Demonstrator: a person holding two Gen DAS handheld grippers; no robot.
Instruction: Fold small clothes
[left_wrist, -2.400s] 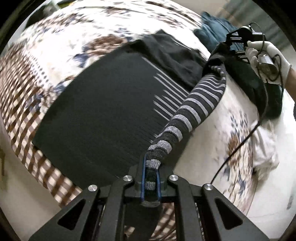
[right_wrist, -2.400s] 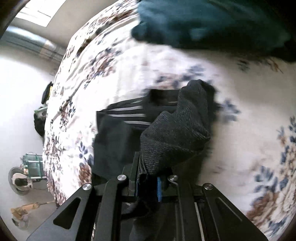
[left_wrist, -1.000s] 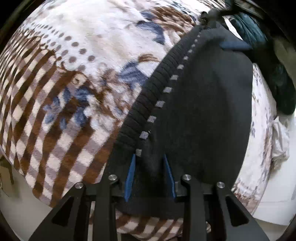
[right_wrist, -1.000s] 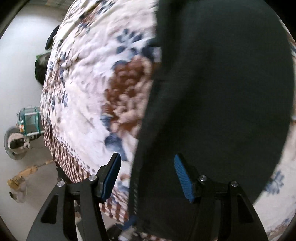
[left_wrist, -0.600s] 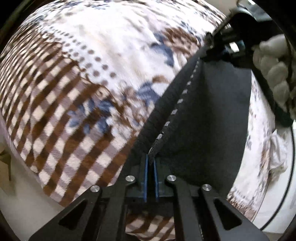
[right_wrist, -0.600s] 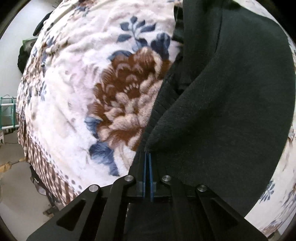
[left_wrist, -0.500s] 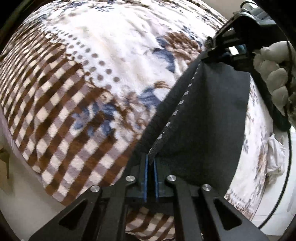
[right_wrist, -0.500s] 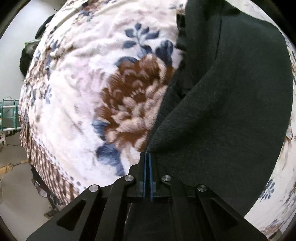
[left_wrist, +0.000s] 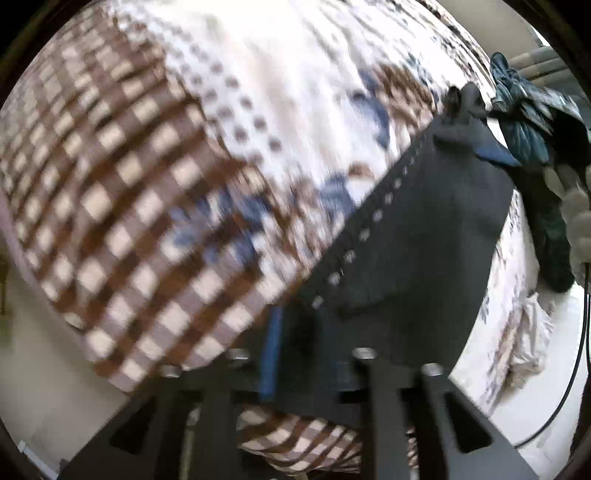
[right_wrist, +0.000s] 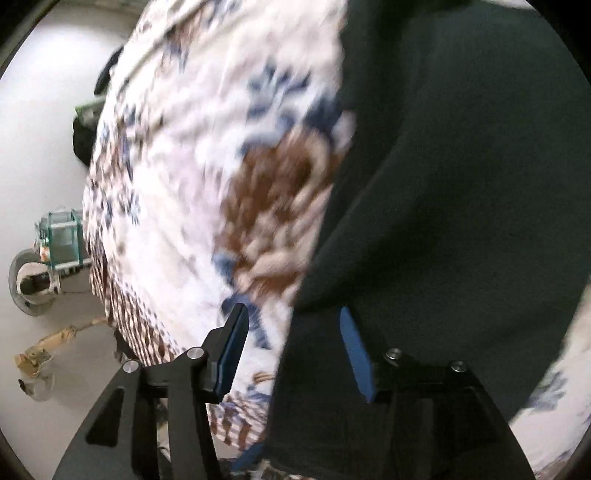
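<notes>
Fingers (right_wrist: 236, 343) of both grippers spread, straddling dark sweater (left_wrist: 424, 236); teal clothes (left_wrist: 524, 122) heaped beyond.

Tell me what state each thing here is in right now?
Left gripper: open, straddling the garment's edge.
Right gripper: open, garment edge between its fingers.
Dark garment: lying flat on the blanket.
Floral blanket: spread out under the garment.

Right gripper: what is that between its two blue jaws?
In the right wrist view, the right gripper stands open, and between its jaws lie the edge of the dark garment and a strip of flowered blanket.
</notes>
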